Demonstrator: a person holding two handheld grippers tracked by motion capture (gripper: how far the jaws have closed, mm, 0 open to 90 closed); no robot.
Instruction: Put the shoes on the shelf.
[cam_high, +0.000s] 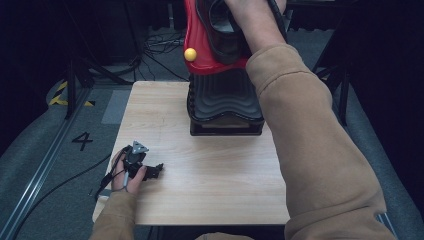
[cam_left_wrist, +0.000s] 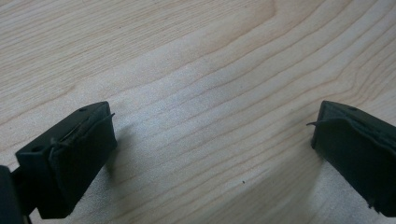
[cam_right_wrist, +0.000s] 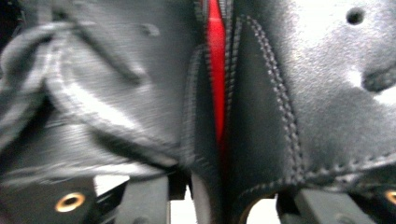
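We see a black stitched leather shoe (cam_high: 225, 30) against a glossy red stand (cam_high: 197, 45) bearing a yellow ball (cam_high: 190, 54), above a pale wood-grain table (cam_high: 210, 170).

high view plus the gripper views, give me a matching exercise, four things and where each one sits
Things:
1 left gripper
2 yellow ball
3 black ribbed base
4 black shoe

Places:
A on the red stand's left edge
B far side of the table
C near left of the table
D atop the red stand, under the person's hand

Pairs: 1-C, 2-A, 3-B, 4-D
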